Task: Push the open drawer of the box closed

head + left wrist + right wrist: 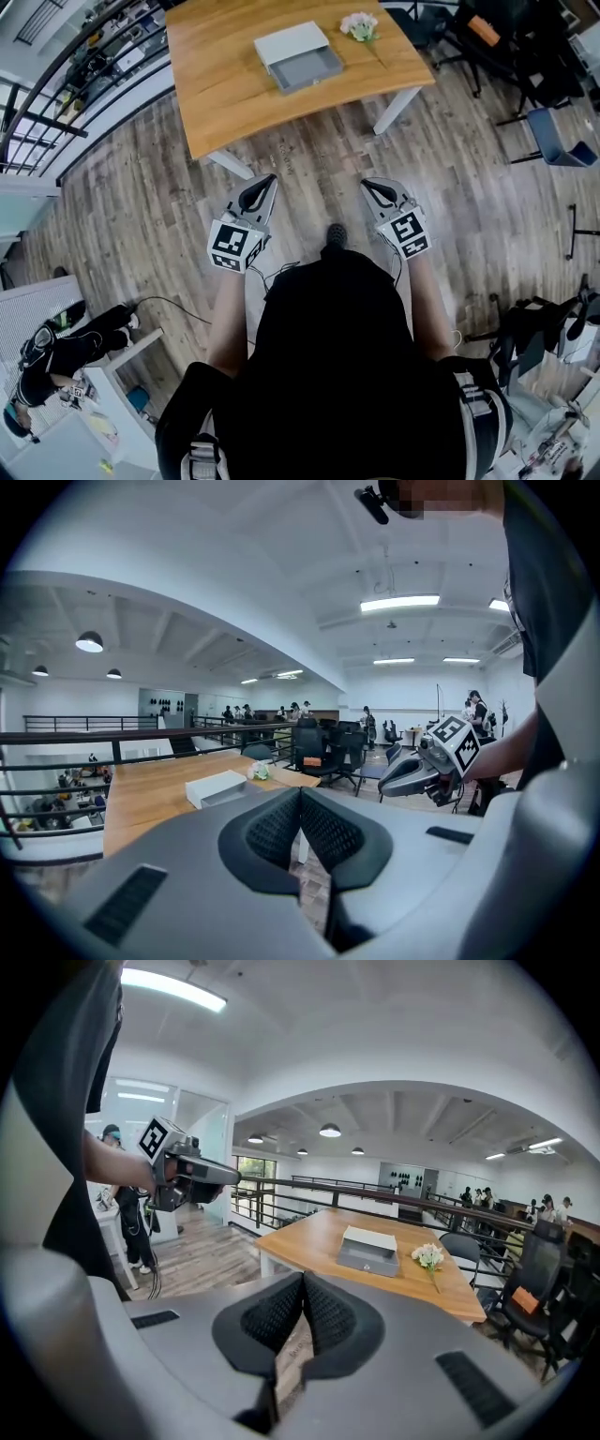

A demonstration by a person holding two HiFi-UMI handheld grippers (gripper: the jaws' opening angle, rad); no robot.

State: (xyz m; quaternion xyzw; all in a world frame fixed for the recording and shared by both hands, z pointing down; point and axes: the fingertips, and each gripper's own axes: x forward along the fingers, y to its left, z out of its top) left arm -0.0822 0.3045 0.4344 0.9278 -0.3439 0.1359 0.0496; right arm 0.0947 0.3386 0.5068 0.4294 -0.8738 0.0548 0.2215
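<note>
A white box (292, 43) lies on the wooden table (225, 84), its grey drawer (307, 69) pulled out toward me. The box (367, 1240) and the drawer (367, 1260) show in the right gripper view, and the box (217, 787) shows small in the left gripper view. My left gripper (263, 185) and right gripper (370, 187) hang over the floor well short of the table, held near my waist. Both are shut with nothing between the jaws. Each gripper shows in the other's view, the right gripper (389, 779) and the left gripper (230, 1178).
A small bunch of pale flowers (360, 26) lies right of the box. Black office chairs (487, 42) stand beyond the table's right side, a blue chair (560, 141) further right. A railing (66, 66) runs along the left. A white desk (94, 412) stands at my lower left.
</note>
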